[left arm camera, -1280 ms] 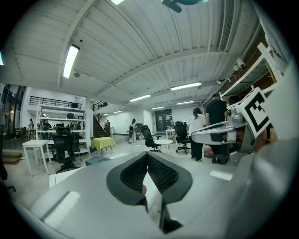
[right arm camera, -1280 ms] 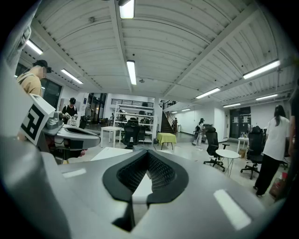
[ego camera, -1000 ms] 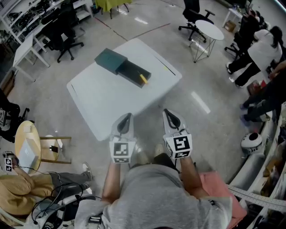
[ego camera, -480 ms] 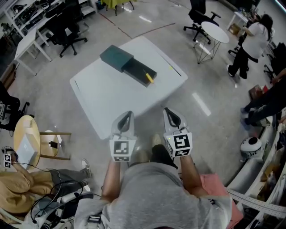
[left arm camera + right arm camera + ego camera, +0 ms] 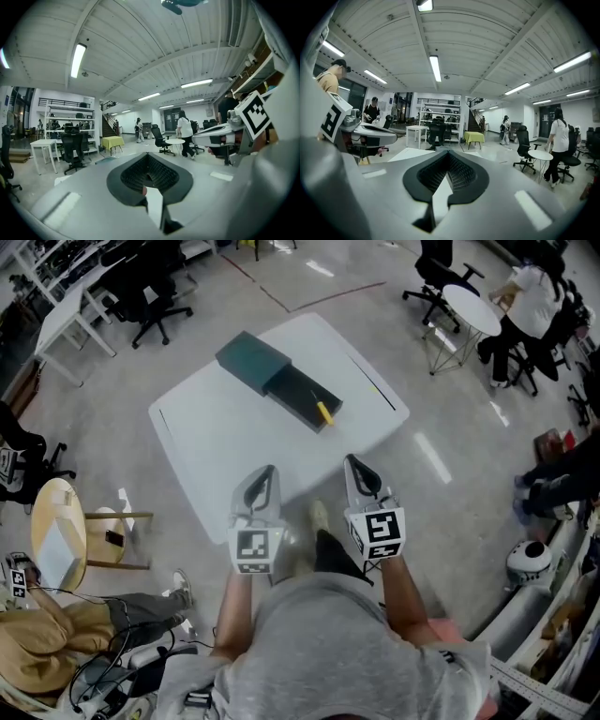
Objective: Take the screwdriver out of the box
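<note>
In the head view a dark green box [image 5: 251, 361] lies on the white table [image 5: 216, 446], its black drawer [image 5: 298, 394] pulled out toward the right. The yellow-handled screwdriver [image 5: 324, 412] rests at the drawer's near end. My left gripper [image 5: 264, 475] and right gripper [image 5: 355, 466] are held side by side over the floor just short of the table's near edge, both shut and empty. In the left gripper view the left gripper [image 5: 149, 158] has its pads pressed together. The right gripper [image 5: 449, 158] looks the same in its own view. Box and screwdriver are hidden in both gripper views.
A round white table [image 5: 472, 307] and office chairs [image 5: 444, 266] stand at the far right, with people [image 5: 531, 298] beside them. Black chairs [image 5: 150, 282] and a white desk [image 5: 66, 322] are at the far left. A small round table [image 5: 58, 535] and a seated person [image 5: 42, 657] are at the left.
Both grippers have moved forward toward the table, staying shut. The table and box now sit closer and lower in the head view.
</note>
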### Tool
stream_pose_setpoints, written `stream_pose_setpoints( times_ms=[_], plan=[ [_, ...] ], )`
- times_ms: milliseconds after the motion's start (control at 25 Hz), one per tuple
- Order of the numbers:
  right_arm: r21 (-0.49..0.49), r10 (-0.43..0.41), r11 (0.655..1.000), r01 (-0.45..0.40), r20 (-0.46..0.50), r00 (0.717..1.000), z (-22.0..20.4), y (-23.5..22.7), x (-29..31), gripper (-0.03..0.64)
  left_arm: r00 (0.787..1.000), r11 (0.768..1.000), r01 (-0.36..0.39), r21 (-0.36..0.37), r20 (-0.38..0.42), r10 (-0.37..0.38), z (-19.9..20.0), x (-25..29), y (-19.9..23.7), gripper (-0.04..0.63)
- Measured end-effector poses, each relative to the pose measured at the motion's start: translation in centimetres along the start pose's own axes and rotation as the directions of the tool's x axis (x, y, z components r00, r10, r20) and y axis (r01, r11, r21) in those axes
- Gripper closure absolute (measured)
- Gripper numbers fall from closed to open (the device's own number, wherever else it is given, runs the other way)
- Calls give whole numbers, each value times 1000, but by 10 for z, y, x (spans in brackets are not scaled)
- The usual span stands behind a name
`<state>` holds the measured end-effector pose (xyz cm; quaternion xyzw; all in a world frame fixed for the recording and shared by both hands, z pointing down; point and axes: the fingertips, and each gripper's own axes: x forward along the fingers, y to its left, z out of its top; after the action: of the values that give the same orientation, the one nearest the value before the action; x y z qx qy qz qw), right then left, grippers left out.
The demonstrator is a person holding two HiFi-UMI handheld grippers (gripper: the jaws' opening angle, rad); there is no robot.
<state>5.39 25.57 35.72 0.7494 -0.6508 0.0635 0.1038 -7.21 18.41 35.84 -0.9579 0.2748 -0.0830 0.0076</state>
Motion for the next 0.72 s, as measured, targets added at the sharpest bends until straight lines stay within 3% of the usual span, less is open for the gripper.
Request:
stream_pose_setpoints(
  times_ms=[320,720],
  plan=[
    [-1,50,999,-50,-57,997,0,-39,79,614,999,999,-34,-9,-27,34,0,71,26,583],
    [28,116,993,-113,-191,975,-38,-66,160,612,990,996,-50,-69,-132,41,-39,146,48,583]
  ],
)
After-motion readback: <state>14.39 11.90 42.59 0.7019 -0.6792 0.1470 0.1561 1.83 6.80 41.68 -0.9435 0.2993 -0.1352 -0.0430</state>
